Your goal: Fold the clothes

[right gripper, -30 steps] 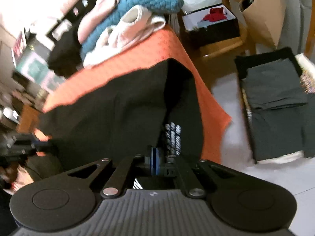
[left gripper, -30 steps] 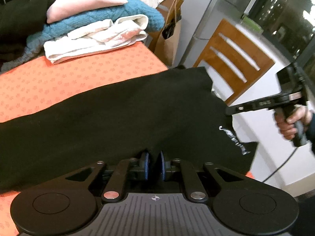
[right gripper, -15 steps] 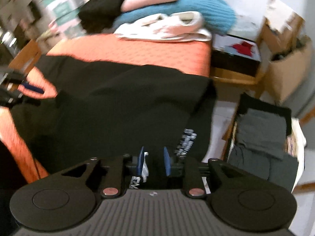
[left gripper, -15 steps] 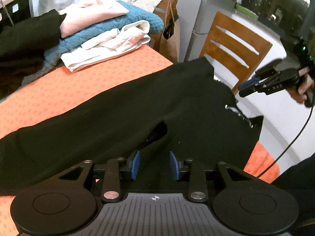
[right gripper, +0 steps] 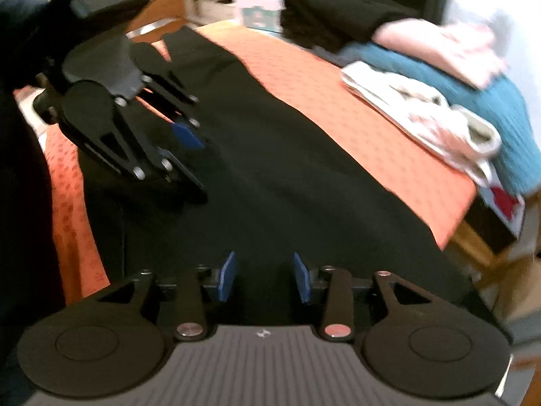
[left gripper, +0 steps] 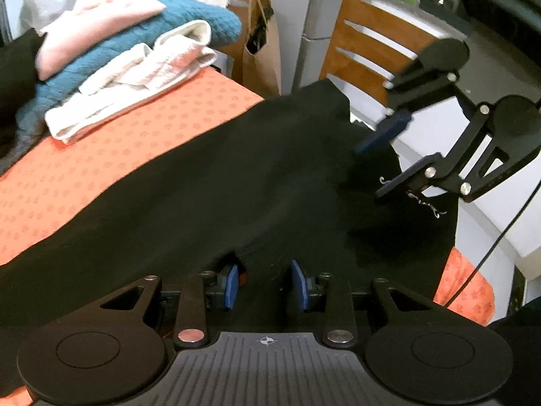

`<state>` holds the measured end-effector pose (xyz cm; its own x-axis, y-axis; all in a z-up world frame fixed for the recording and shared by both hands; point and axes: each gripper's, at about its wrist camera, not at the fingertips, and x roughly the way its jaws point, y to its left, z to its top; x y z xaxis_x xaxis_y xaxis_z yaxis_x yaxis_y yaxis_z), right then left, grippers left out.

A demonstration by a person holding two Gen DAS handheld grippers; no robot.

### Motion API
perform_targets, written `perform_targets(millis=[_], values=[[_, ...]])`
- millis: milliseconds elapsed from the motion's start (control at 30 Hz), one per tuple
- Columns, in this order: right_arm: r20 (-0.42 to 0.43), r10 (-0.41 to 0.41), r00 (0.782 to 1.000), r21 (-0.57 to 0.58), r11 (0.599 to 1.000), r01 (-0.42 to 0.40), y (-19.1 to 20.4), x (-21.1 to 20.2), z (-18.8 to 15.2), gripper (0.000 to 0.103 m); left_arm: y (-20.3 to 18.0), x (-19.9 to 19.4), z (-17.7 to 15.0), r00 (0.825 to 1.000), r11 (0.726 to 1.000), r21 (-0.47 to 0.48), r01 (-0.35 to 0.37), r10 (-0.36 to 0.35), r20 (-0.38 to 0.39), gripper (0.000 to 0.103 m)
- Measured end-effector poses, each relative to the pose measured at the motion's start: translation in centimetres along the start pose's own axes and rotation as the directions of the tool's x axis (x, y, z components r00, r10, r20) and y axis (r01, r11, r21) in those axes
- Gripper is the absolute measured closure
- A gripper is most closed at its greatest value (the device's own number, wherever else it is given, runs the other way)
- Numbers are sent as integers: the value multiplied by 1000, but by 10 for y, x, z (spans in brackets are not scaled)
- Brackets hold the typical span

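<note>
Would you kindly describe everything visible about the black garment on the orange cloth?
The black garment is a dark, matte, soft-looking fabric spread mostly flat along the orange patterned cloth, one end draping over the edge. Small white lettering shows near that end. Both tools, left and right, are open just above it, gripping nothing.

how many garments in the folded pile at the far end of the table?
4 visible: pink one on top, teal knit under it, cream one in front, black one behind. More may be hidden underneath.
</note>
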<state>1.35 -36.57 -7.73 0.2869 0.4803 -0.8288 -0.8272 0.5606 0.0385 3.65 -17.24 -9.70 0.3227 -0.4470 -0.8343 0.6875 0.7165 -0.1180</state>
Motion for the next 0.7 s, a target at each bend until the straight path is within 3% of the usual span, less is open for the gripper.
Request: perform_targets(millis=[67,133,433,500,600,700], values=[[1,9,1000,-55,998,-9,5,7,9,54,-1,2,1,1000,1000,1,7,-7,5,91],[2,19,1000,-111,994,-18,9,14,19,50,2,-6,-1,999,1000,-6,12,-12,50,94],[-8,59,998,-271,961,-59,10,34,41,48,2,-45,-1,990,1000,8,29,-29,137,96],[-12,68,998,-296,953,-68,7,37,43,42,1,-50,0,989,1000,12,28,-30,147,96],[-18,80,997,-333,939,-82,4,42,46,40,0,-52,1,989,1000,13,22,-24,147,96],[-18,62,998,-287,956,-65,-4,29,36,40,-2,-51,0,990,1000,11,6,-8,144,96]])
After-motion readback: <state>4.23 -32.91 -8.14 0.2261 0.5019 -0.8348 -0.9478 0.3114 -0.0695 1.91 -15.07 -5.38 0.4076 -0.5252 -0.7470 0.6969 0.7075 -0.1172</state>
